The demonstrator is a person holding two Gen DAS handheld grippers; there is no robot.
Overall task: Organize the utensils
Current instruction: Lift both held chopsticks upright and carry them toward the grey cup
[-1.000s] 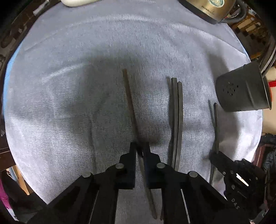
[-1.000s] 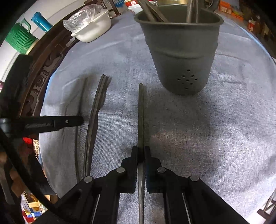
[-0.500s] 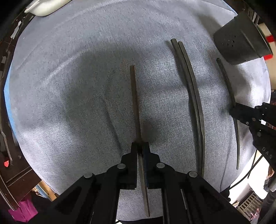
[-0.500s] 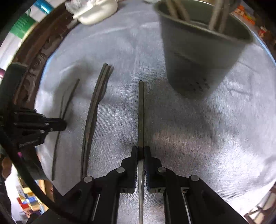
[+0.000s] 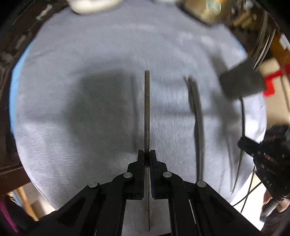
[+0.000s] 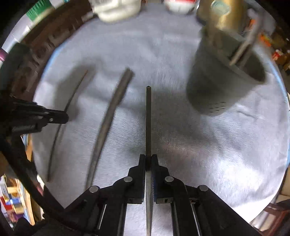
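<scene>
My left gripper (image 5: 147, 156) is shut on a thin dark utensil (image 5: 147, 109) and holds it above the grey cloth. My right gripper (image 6: 148, 159) is shut on another dark utensil (image 6: 148, 119), also lifted. A pair of dark utensils (image 5: 196, 116) lies on the cloth between them and shows in the right wrist view (image 6: 108, 118) too. The grey perforated holder (image 6: 223, 81) stands at the right with several utensils in it; it also shows in the left wrist view (image 5: 241, 83). The right gripper appears at the right edge of the left wrist view (image 5: 244, 145).
A round table under a grey cloth (image 5: 90, 54). A brass-coloured kettle (image 6: 224, 14) stands behind the holder. A white container (image 6: 116, 9) sits at the back edge. A dark carved chair back (image 6: 45, 54) borders the left side.
Both grippers have lifted their utensils off the cloth and risen. The views are motion-blurred and the holder has shifted right in the right wrist view.
</scene>
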